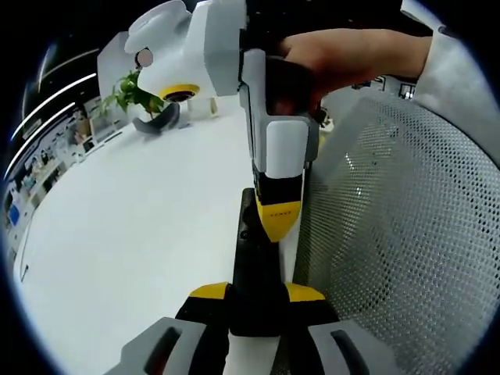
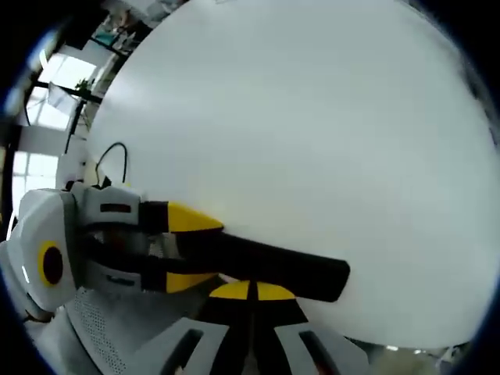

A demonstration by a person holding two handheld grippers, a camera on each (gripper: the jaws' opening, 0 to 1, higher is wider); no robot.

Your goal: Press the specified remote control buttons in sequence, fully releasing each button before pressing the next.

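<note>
A long black remote control [image 1: 251, 273] lies along the left gripper view, clamped between the yellow-tipped jaws of my left gripper [image 1: 256, 294], which is shut on its near end. My right gripper [image 1: 277, 219], held by a hand [image 1: 344, 58], comes down from above with its yellow tips together and touching the remote's upper face. In the right gripper view the remote [image 2: 273, 266] runs from lower left to right. The left gripper [image 2: 195, 248] grips it from the left, and my right gripper [image 2: 251, 291] stands shut against its near side. The buttons are hidden.
A white table [image 1: 133, 234] spreads to the left, with a green plant [image 1: 131, 92] and a grey curved object [image 1: 158, 121] at its far side. A grey mesh chair back [image 1: 406, 234] stands at the right. A thin black cable [image 2: 117, 156] loops on the table [image 2: 312, 117].
</note>
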